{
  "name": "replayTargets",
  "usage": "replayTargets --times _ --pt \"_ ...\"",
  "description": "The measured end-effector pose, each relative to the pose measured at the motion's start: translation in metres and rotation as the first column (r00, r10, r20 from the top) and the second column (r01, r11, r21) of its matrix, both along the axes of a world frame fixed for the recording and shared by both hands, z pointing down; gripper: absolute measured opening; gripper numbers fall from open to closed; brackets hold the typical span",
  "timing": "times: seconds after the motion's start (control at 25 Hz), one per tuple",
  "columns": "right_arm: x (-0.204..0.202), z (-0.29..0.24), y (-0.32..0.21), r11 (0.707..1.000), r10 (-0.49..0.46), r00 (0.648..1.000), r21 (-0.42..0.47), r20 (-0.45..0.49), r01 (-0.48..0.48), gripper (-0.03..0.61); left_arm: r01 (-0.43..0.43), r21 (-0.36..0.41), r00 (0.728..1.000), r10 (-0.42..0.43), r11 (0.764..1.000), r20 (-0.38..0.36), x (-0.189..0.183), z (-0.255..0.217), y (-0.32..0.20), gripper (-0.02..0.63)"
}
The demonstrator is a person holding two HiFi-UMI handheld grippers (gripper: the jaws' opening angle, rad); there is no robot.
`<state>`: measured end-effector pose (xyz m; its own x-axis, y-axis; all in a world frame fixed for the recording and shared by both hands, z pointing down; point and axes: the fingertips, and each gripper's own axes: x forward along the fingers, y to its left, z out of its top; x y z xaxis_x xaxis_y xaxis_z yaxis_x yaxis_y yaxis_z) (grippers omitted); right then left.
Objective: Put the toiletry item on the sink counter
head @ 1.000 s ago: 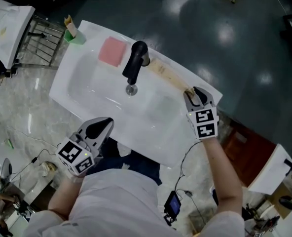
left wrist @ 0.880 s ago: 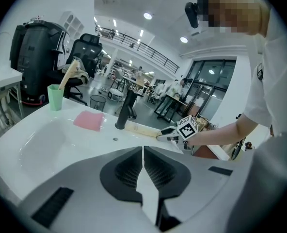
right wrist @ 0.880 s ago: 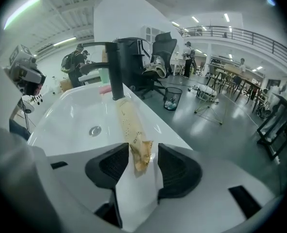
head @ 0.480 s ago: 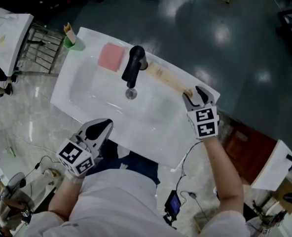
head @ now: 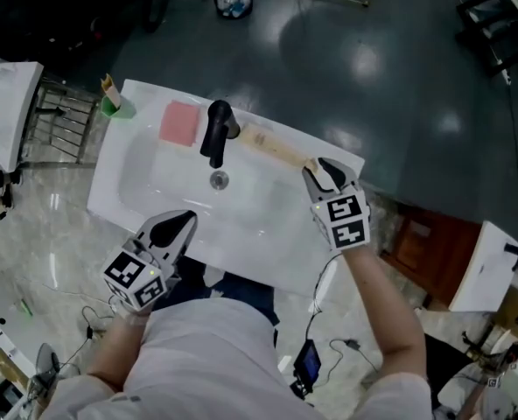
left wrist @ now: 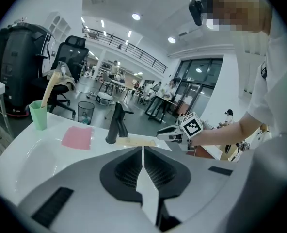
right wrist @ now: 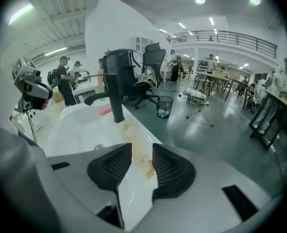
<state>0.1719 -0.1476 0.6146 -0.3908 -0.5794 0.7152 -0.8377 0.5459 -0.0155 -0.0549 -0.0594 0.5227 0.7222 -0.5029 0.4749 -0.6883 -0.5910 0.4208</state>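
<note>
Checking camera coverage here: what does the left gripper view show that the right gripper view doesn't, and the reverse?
Left gripper view only: the green cup, and the right gripper at the end of the long tan toiletry item. Right gripper view only: the left gripper, and the right jaws closing with the item's end between them. Both: the black faucet, the pink pad, the white sink, and the item on its back ledge.

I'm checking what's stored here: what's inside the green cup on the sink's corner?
One beige stick-like item leans out of the green cup. Its lower end, and anything else inside, is hidden by the cup's wall.
</note>
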Motion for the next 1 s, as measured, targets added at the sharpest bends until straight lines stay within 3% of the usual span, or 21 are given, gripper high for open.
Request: replayTargets --times 0.32,1.0 --pt "-0.012 -0.053 0.018 0.997 0.061 0.997 0.041 0.047 -0.063 0.052 -0.086 0.040 0.996 0.087 0.995 -0.026 0.011 -0.025 -0.008 0.020" --pt "-0.037 -0.152 0.076 0.958 0.256 0.953 0.089 0.162 -0.272 0.044 -0.239 0.107 0.961 0.251 0.965 -0.120 0.051 -0.087 -0.019 0.020"
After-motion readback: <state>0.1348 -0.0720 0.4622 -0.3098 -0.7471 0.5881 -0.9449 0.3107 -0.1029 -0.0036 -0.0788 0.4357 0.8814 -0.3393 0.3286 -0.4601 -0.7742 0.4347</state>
